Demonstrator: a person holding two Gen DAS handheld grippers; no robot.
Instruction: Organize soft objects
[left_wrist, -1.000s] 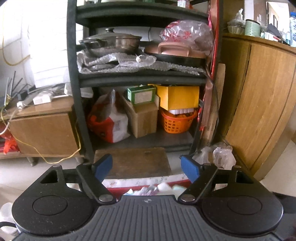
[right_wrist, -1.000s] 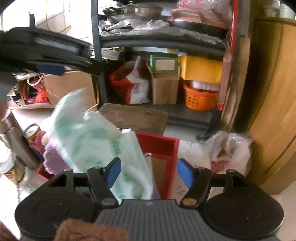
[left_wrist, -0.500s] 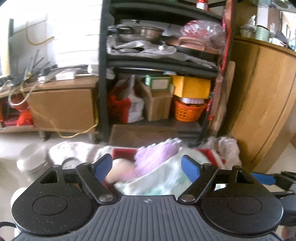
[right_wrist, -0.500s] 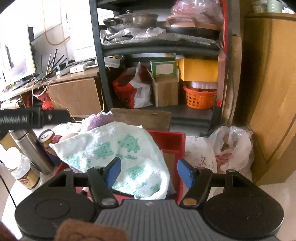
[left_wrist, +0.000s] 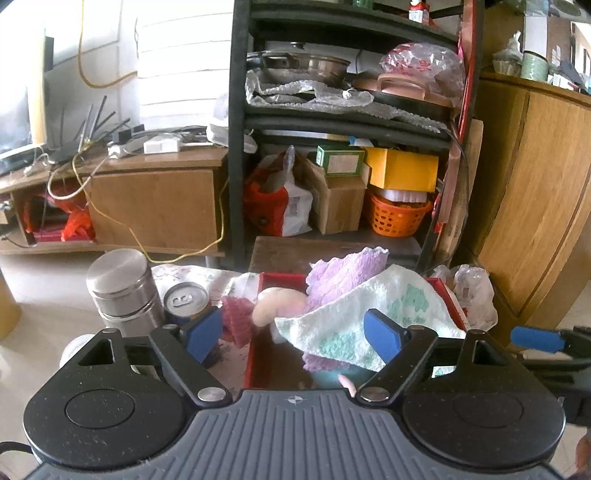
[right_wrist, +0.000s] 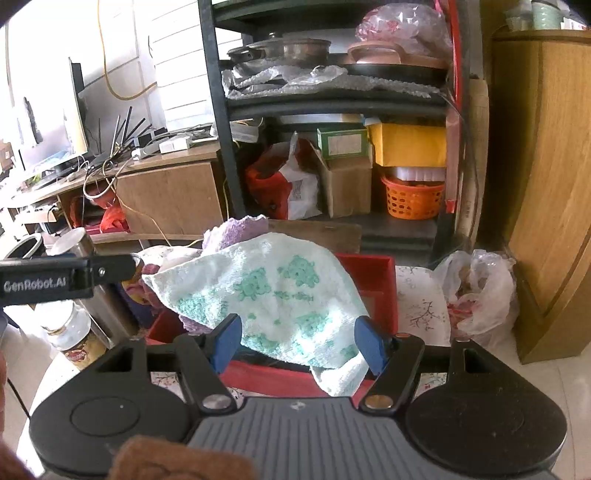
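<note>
A red box (left_wrist: 258, 343) (right_wrist: 376, 273) on the table holds soft things. A white towel with green prints (left_wrist: 354, 317) (right_wrist: 273, 291) lies draped on top, over a purple cloth (left_wrist: 340, 277) (right_wrist: 236, 229). A pale plush toy (left_wrist: 277, 306) with a dark pink knit piece (left_wrist: 238, 321) sits at the box's left. My left gripper (left_wrist: 293, 332) is open and empty just short of the box. My right gripper (right_wrist: 297, 343) is open and empty, with the towel's lower edge between its fingers but not clamped.
A steel flask (left_wrist: 122, 288), a drink can (left_wrist: 184, 301) and a jar (right_wrist: 70, 332) stand left of the box. A plastic bag (right_wrist: 476, 288) lies to the right. Behind are a black shelf rack (left_wrist: 236, 147), a low wooden cabinet (left_wrist: 155, 206) and a tall wooden cabinet (left_wrist: 535, 203).
The towel came down from the air and settled over the red box. My left gripper pulled back and tilted down, bringing the box into its view. Both grippers stayed open.
</note>
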